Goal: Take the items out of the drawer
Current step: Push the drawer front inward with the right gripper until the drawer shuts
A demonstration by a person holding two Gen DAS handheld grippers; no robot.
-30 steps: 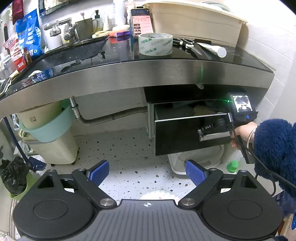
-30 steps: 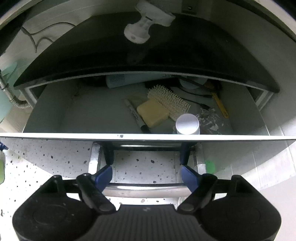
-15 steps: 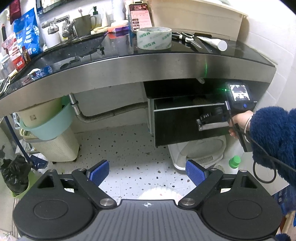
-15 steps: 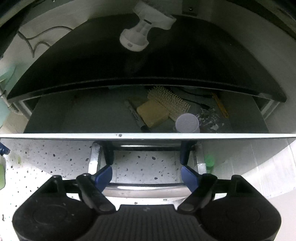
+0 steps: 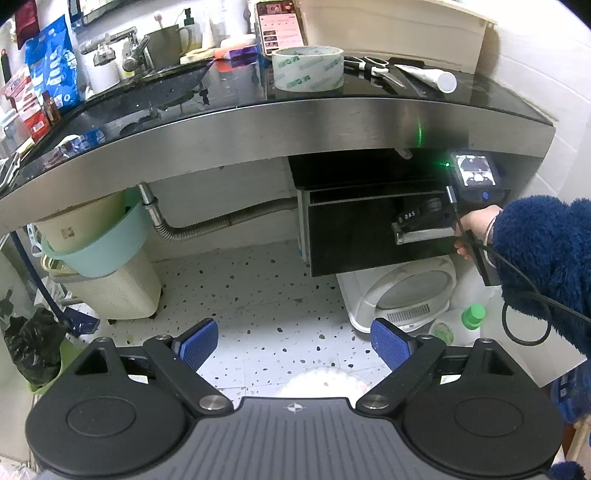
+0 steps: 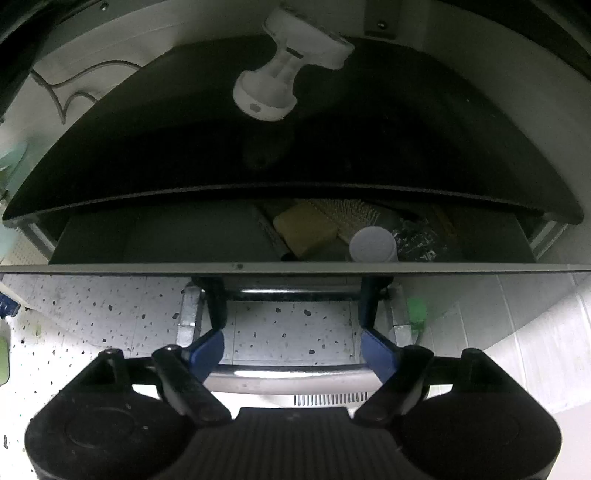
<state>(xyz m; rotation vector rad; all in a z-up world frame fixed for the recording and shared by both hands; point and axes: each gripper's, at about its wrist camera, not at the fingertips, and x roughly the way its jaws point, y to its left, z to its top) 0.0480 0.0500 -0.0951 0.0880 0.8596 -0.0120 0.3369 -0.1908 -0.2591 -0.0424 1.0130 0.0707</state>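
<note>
The black drawer under the steel counter stands only a little open. My right gripper is open, its blue pads on either side of the chrome drawer handle without squeezing it; it also shows in the left wrist view. Inside the drawer I see a yellow sponge, a hairbrush, a white-capped jar and a marker, mostly shadowed by the counter. My left gripper is open and empty, held back above the speckled floor.
On the counter lie a tape roll, scissors, a white tube and a phone. A white scale and green-capped bottle sit under the drawer. Stacked basins stand left.
The drawer has slid inward and is now nearly shut, hiding much of its contents. My right gripper moved with the handle. My left gripper has drawn back a little.
</note>
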